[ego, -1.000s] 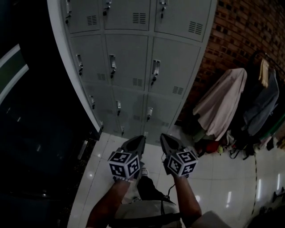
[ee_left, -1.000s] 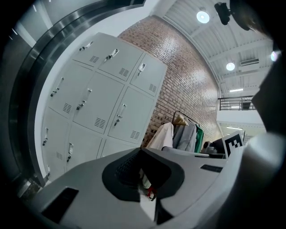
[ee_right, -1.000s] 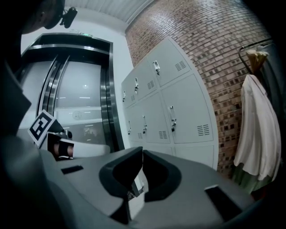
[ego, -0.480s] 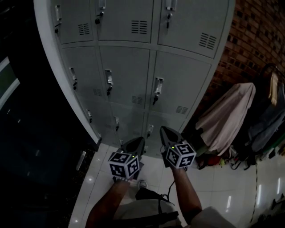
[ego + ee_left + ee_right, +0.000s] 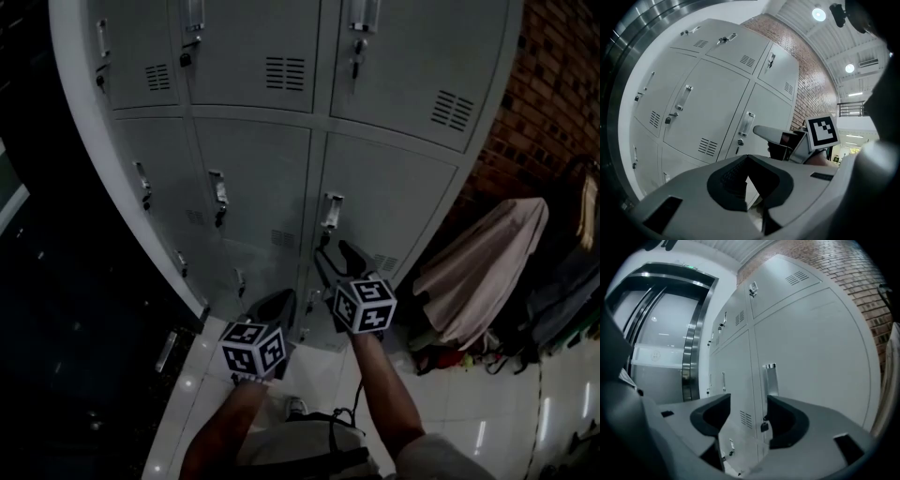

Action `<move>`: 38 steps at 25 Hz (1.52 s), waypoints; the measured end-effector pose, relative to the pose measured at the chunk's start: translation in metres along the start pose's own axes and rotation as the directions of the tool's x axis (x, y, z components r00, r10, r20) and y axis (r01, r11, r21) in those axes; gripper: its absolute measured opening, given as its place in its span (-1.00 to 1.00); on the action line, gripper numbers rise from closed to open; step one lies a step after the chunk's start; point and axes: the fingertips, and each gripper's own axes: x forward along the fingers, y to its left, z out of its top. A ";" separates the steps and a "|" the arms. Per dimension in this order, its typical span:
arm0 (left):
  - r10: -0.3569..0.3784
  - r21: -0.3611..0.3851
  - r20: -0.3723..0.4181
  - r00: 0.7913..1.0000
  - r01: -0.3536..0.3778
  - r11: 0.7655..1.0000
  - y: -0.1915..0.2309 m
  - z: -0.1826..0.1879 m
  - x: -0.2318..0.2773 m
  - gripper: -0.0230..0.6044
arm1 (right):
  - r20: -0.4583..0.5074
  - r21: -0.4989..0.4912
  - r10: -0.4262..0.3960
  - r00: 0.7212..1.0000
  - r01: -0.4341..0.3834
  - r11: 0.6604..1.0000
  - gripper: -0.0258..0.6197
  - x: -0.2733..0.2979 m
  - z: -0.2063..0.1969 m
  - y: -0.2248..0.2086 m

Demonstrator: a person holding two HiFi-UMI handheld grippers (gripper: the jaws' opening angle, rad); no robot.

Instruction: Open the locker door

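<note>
The top row of lockers (image 5: pixel 253 47) is being cut off by the head view's upper edge, dark hanging clothes (image 5: pixel 568 281) by its right edge.

Right tongs (image 5: pixel 749 406) higher, forward; jaws just opened wide, nothing gripped. Left tongs (image 5: pixel 749 161) lower, apparently shut.

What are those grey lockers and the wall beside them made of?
The lockers look like thin sheet metal painted flat grey: punched vent slots, crisp door seams. Their handles seem bare shiny metal, catching light. The wall is red-brown brick with pale mortar lines.
</note>
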 end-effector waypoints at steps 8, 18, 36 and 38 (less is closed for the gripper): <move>0.043 -0.008 0.012 0.999 -0.043 0.999 0.027 0.008 0.014 -0.96 | 0.019 -0.006 -0.012 1.000 0.012 1.000 -0.03 0.053 0.019 -0.009; 0.094 -0.037 0.025 0.995 -0.093 0.995 0.057 0.013 0.016 -0.96 | 0.019 0.021 -0.053 0.998 0.052 0.998 -0.02 0.081 0.020 -0.022; 0.057 -0.070 0.013 0.998 -0.056 0.996 0.042 -0.007 -0.029 -0.96 | 0.006 -0.052 -0.069 0.998 0.069 0.996 -0.09 0.019 0.012 0.025; 0.041 -0.068 0.007 0.999 -0.040 0.997 0.033 -0.011 -0.039 -0.96 | 0.005 -0.058 -0.082 0.997 0.082 0.995 -0.09 0.002 0.011 0.031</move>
